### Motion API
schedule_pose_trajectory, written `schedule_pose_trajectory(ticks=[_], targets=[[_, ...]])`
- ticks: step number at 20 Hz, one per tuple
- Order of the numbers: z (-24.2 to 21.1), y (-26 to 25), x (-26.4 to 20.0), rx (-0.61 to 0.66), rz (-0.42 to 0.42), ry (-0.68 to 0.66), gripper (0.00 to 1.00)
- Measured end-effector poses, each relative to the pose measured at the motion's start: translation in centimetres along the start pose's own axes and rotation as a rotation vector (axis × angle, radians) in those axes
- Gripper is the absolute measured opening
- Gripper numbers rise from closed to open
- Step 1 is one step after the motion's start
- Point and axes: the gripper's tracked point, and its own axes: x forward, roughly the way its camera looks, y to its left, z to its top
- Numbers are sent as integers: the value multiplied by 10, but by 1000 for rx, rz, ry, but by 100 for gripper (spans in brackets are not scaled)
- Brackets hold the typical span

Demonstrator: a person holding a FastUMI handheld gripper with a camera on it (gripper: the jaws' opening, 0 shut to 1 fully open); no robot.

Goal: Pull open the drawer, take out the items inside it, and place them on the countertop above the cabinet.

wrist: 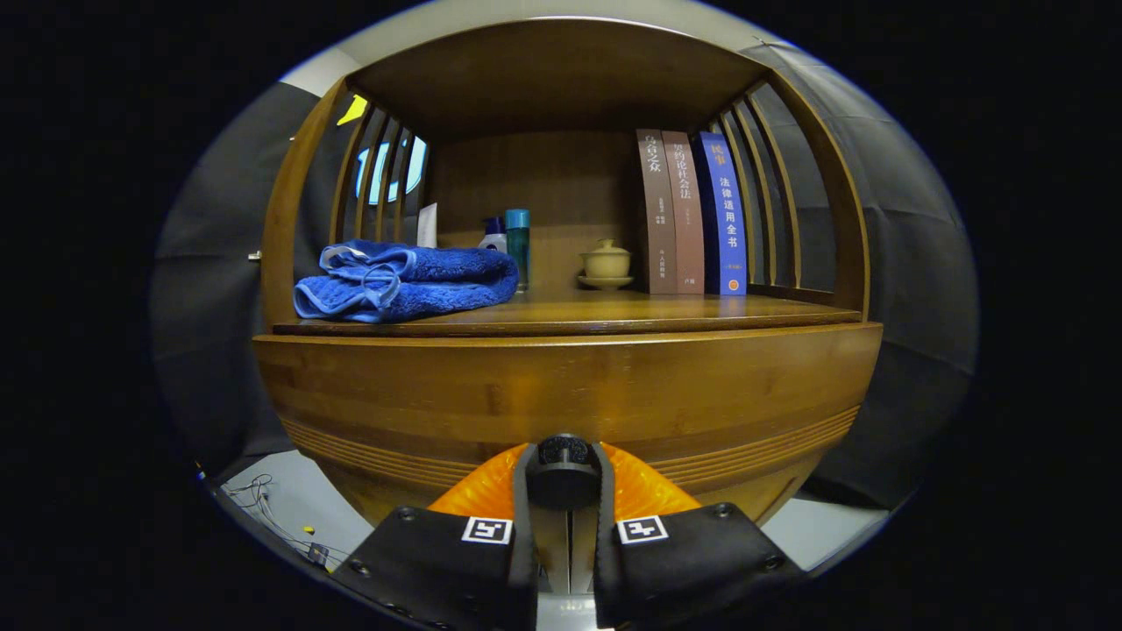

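Observation:
A wooden cabinet stands close in front of me, its drawer front (570, 394) a wide curved panel with grooves along the bottom. My gripper (564, 469) is shut on the drawer's round black knob (564, 478), with one orange finger (478, 495) pressed to each side of it. Just above the drawer front runs the countertop (614, 314). The drawer's inside is hidden behind the front panel, so I cannot tell what it holds.
On the countertop lie a folded blue towel (403, 280), a teal bottle (517, 245) beside a small white one, a lidded cream cup (606, 263) and three upright books (692, 215). Slatted sides and a wooden roof enclose the shelf. Bare wood shows mid-front.

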Motion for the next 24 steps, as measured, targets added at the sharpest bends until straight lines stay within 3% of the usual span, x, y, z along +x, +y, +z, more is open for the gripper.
schedule_pose_trajectory(ticks=[11,21,23,24], targets=[[-14,-4,-112,56,17,7,29],[-25,-10,-127,27,26,19,30],[-27,-9,-126,21,34,35,36],[-26,-8,-131,32,42,38,45]])
